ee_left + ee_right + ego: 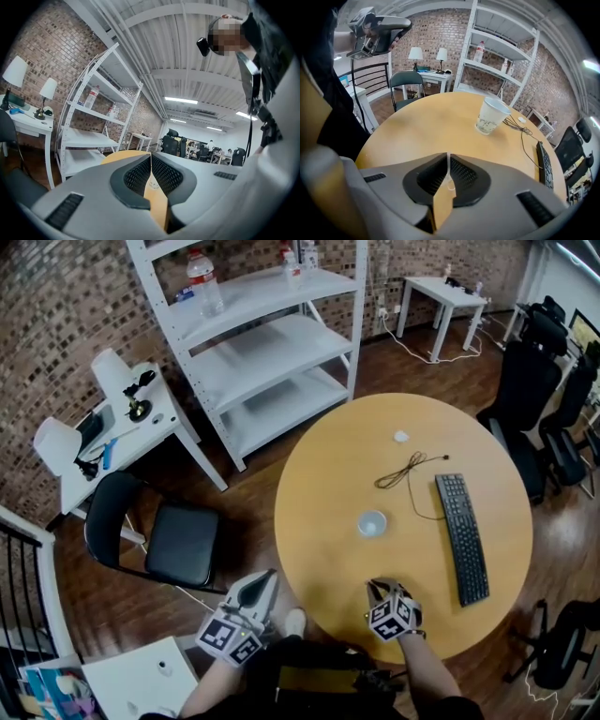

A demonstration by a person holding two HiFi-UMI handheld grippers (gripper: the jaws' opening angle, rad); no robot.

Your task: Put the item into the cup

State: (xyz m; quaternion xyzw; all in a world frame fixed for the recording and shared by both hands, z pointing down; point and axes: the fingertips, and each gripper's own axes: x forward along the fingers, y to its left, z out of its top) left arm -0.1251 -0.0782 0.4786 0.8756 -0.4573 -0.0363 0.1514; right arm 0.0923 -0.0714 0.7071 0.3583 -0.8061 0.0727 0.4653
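A white paper cup (371, 523) stands upright near the middle of the round wooden table (328, 465); in the right gripper view the cup (491, 116) is ahead and slightly right. A small white item (401, 436) lies further back on the table. My right gripper (380, 586) hovers over the table's near edge, short of the cup, its jaws shut (448, 157) with nothing I can make out between them. My left gripper (267, 578) is held off the table's left side, also shut (151, 155) and empty.
A black keyboard (461, 538) and a coiled black cable (408, 470) lie to the right of the cup. A black chair (178, 542) stands left of the table, a white shelf rack (272, 334) behind it. Office chairs (534, 381) are at the right.
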